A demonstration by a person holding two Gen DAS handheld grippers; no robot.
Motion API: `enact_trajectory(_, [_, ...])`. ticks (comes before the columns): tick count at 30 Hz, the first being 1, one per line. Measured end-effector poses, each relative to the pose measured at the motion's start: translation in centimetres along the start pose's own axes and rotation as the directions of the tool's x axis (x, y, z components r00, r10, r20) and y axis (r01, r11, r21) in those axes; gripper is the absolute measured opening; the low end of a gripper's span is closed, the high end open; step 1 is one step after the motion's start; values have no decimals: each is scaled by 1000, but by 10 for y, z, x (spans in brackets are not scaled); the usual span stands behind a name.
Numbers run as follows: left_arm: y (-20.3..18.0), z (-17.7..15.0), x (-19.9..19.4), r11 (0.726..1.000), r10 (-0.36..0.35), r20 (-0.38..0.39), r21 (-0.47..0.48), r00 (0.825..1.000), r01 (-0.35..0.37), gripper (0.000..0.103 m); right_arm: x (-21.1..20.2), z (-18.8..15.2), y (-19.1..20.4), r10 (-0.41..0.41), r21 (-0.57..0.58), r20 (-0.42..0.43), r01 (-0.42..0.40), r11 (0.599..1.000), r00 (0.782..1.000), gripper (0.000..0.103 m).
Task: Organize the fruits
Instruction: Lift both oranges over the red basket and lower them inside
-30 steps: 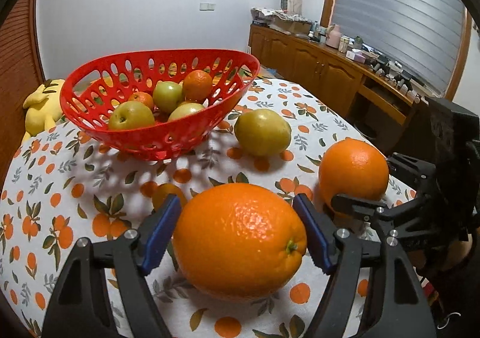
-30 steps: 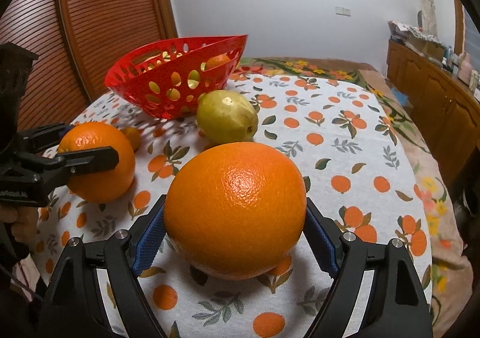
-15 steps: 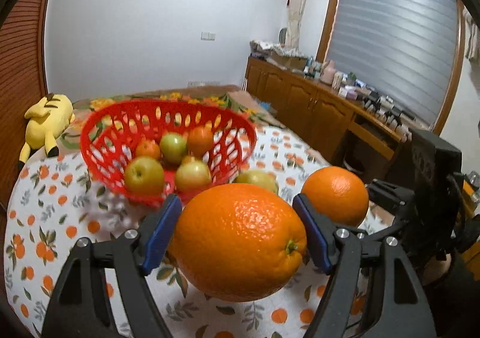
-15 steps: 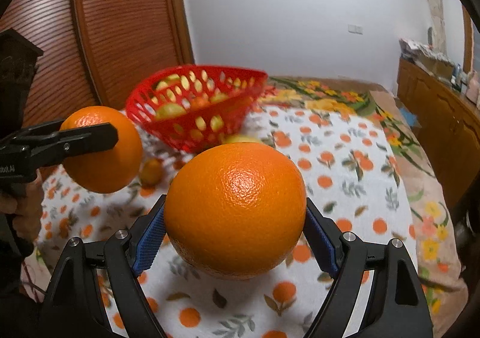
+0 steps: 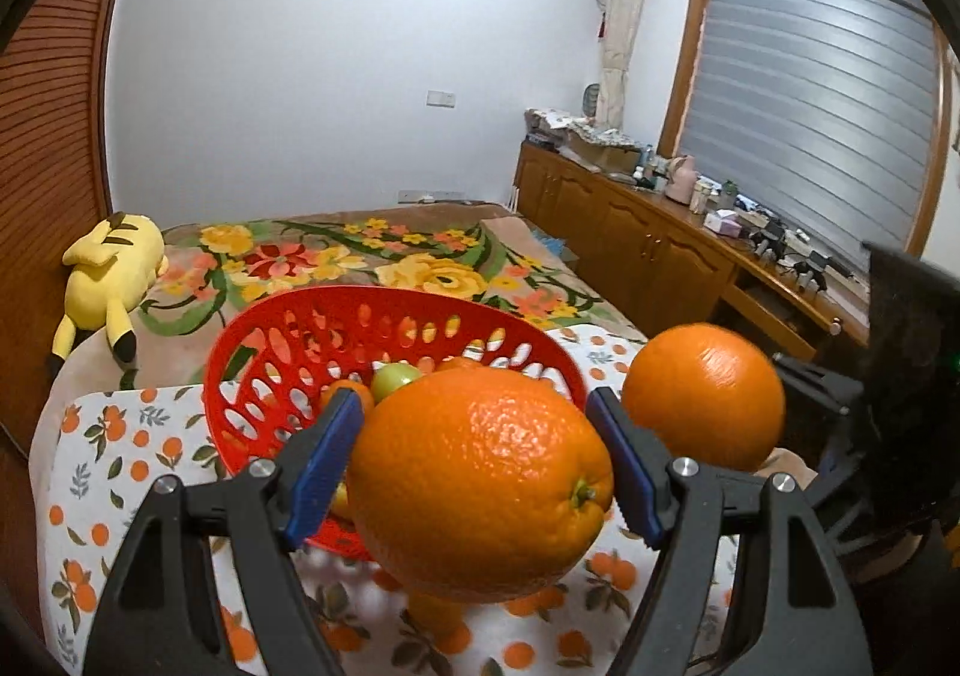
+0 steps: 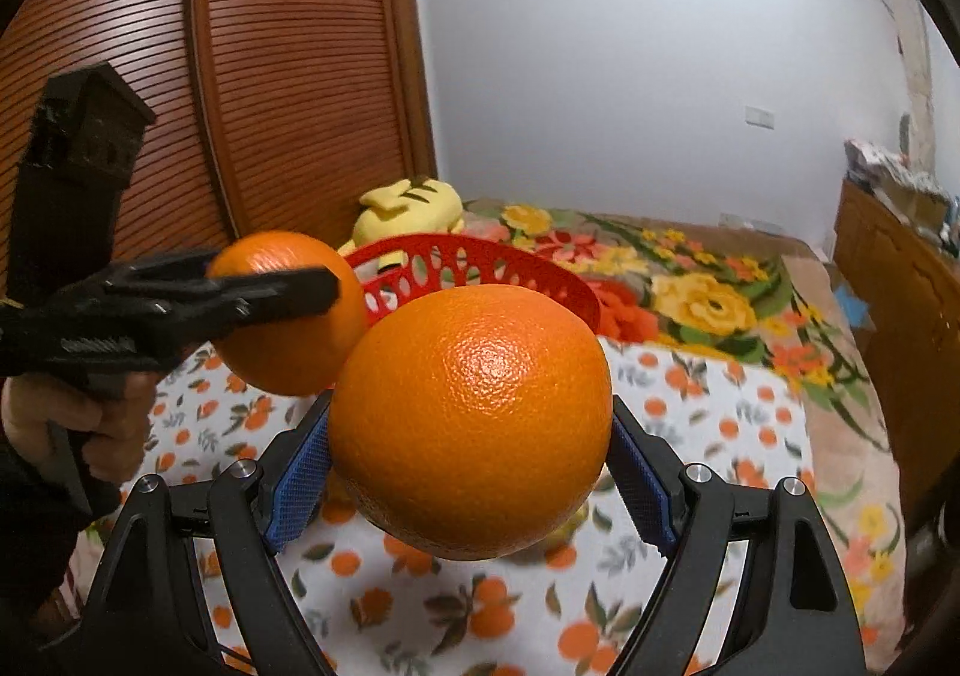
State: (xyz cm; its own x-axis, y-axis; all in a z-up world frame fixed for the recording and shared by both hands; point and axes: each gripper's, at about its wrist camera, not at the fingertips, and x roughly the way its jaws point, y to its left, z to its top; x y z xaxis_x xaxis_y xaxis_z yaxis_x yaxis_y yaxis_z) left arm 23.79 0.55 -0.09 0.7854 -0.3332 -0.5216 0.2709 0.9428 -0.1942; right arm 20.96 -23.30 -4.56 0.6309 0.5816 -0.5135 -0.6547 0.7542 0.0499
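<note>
My left gripper [image 5: 480, 460] is shut on a large orange [image 5: 480, 496], held in the air in front of the red basket [image 5: 264, 364]. The basket holds several small fruits, among them a green one [image 5: 393, 379]. My right gripper [image 6: 471, 454] is shut on a second orange [image 6: 474, 418], also lifted off the table. In the left wrist view that second orange [image 5: 702, 394] hangs at the right, level with the basket rim. In the right wrist view the left-held orange [image 6: 288, 316] floats at the left, just before the basket [image 6: 516, 268]. A hand [image 6: 66, 424] grips the left tool.
The table wears a white cloth with orange print [image 5: 102, 472]. Behind it lies a flowered blanket [image 5: 360, 256] with a yellow plush toy [image 5: 114, 268]. A wooden sideboard [image 5: 654, 250] with clutter runs along the right. A slatted wooden door [image 6: 240, 75] stands at the left.
Both grippers have risen with their oranges off the table and come up level with the basket rim. The pear-like fruit on the cloth has dropped out of sight behind the oranges.
</note>
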Motion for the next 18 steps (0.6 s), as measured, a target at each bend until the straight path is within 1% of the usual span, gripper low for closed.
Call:
enact_trajectory(5, [17,4,22,1000,20,-26,-9,999,-20,76,25,14,-1,19,-26,-21,-20,999,1000,86])
enact_trajectory(10, [31,5,44,999,31,-53,-15,998,-32,76,56,16,-4,30,-47,-73,-34,998,997,86])
enact_trajectory(11, [33,5,47,999,31,-55,-17,998,-32,76,62,17,-5,43,-50,-75,-47,998,996,86])
enact_trajectory(18, [46,8,66,999,39,-71,-26,997,-41,76,87,18,-6,50,-65,-122,-58,996,991,86])
